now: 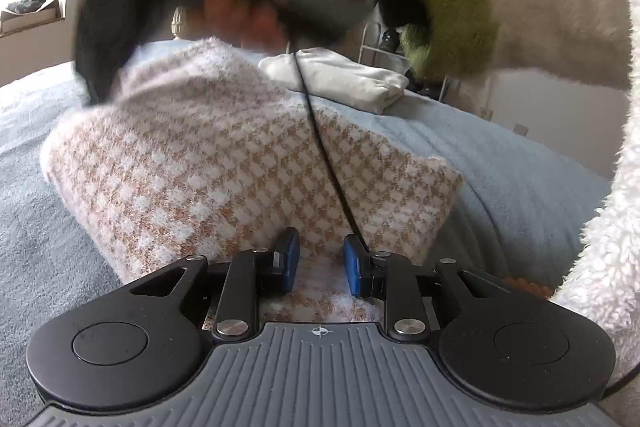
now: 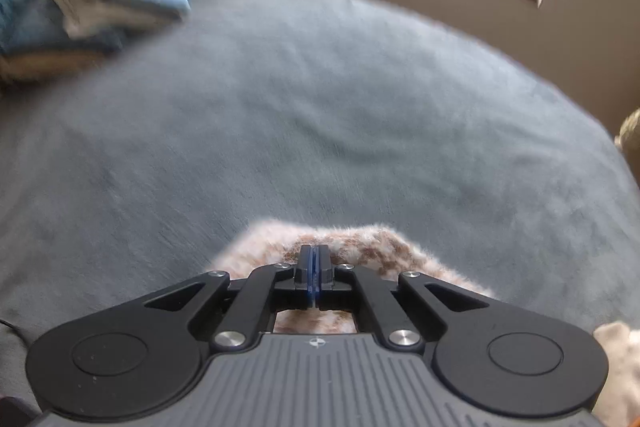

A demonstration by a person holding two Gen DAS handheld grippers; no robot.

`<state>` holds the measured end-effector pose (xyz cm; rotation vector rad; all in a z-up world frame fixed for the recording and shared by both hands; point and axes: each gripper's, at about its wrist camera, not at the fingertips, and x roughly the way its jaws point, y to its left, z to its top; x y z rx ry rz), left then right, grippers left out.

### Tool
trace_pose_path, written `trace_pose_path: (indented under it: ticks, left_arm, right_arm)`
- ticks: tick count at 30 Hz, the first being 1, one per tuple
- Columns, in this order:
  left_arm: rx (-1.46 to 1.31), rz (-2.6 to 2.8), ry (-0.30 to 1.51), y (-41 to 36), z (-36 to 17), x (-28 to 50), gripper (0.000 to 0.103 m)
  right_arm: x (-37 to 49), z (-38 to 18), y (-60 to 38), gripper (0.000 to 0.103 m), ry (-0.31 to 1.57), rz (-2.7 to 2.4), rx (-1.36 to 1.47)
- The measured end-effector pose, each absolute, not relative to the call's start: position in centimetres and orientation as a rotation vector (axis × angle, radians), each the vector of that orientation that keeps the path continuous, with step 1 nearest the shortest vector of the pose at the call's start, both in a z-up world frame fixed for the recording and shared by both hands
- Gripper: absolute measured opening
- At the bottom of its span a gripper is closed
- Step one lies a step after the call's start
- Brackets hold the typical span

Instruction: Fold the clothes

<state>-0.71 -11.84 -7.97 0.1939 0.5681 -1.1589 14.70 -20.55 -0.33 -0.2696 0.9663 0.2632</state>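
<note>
- Blue-grey blanket (image 2: 320,99) covers the bed.
- Fuzzy checked sweater (image 1: 224,163) lies folded on it.
- Left gripper (image 1: 318,255): jaws apart, fabric between them, grip unclear.
- Right gripper (image 2: 315,259): jaws fully closed above the sweater's edge.

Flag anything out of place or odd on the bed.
One thing: a black cable trails across the checked sweater being folded, right beside the left gripper. It could get caught in the fold.
</note>
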Motion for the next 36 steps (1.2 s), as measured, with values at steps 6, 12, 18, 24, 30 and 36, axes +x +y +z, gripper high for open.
trace_pose_path:
  ticks: [6, 12, 18, 24, 30, 36]
  left_arm:
    - [0.202, -1.154, 0.559, -12.1, -8.1, -1.0, 0.024]
    - [0.203, -1.155, 0.571, -11.6, -7.9, -1.5, 0.024]
    - [0.2, -1.143, 0.592, -11.7, -7.8, -1.2, 0.024]
    - [0.199, -1.138, 0.585, -11.4, -7.6, -1.2, 0.024]
    - [0.201, -1.14, 0.591, -11.3, -7.4, -1.3, 0.024]
    - [0.193, -1.135, 0.628, -11.3, -7.3, -0.9, 0.024]
  right_arm:
    - [15.5, -2.4, -23.1, 0.0, 0.973, 0.273, -0.113]
    - [13.3, 3.4, -21.1, 0.001, 0.892, 0.308, -0.256]
    - [11.4, 1.9, -19.2, 0.001, 1.049, 0.416, -0.347]
    - [11.5, 0.6, -19.5, 0.0, 1.051, 0.397, -0.285]
    - [8.7, 4.6, -18.1, 0.001, 1.058, 0.412, -0.369]
    - [8.0, -1.4, -18.0, 0.0, 1.133, 0.408, -0.383]
